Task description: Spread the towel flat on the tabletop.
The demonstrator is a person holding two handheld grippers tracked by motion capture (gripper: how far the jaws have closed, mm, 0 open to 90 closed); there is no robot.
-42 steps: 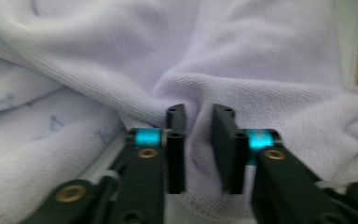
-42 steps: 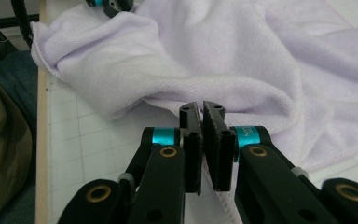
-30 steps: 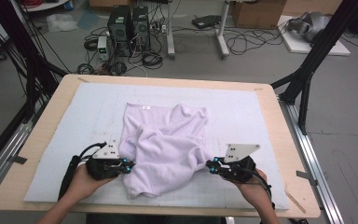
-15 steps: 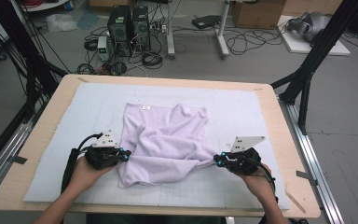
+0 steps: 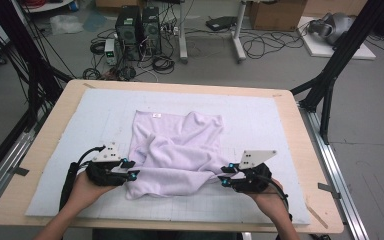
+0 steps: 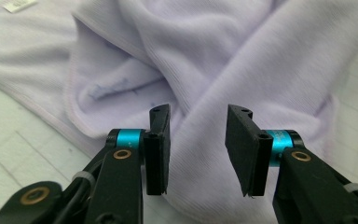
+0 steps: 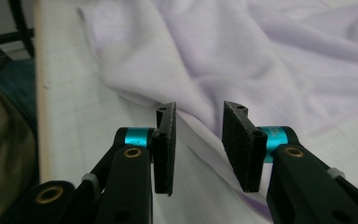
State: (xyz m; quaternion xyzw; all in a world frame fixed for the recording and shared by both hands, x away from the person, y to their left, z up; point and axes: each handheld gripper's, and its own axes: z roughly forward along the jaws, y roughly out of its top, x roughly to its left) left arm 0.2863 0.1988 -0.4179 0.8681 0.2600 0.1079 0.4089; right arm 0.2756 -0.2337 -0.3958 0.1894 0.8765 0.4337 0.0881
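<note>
The lilac cloth [image 5: 177, 152] is lying rumpled at the centre of the frame, its near edge pulled out but the middle unsmoothed. The left gripper [image 6: 198, 140] and right gripper [image 7: 198, 140] have just been opening, jaws apart astride its lower corners, gripping nothing.

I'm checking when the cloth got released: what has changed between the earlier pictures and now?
Both grippers have just opened: the left gripper and the right gripper now stand apart from the lilac cloth, which lies between their jaws unpinched. A second ago they had drawn its near edge outward, stretching it. The cloth stays rumpled in the middle of the white mat, far edge in place.
</note>
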